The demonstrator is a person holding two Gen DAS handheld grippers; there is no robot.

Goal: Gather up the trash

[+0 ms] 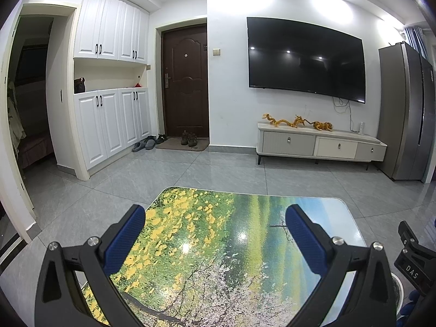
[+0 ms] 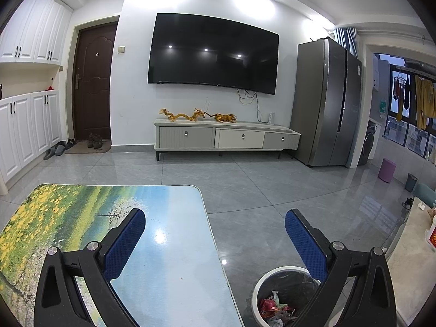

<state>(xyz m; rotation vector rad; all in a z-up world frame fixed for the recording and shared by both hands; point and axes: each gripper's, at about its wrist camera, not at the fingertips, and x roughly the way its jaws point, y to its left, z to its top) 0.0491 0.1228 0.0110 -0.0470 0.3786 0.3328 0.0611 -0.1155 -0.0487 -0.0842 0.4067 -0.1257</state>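
Left wrist view: the left gripper (image 1: 215, 224), blue-padded fingers spread wide and empty, hovers level over the glossy landscape-printed desk (image 1: 218, 259).

Right wrist view: the right gripper (image 2: 215, 227), equally wide and empty, straddles the desk's right edge; crumpled red and white wrapper trash (image 2: 273, 309) lies in the round white bin with black liner (image 2: 261, 280) on the floor below its right finger.
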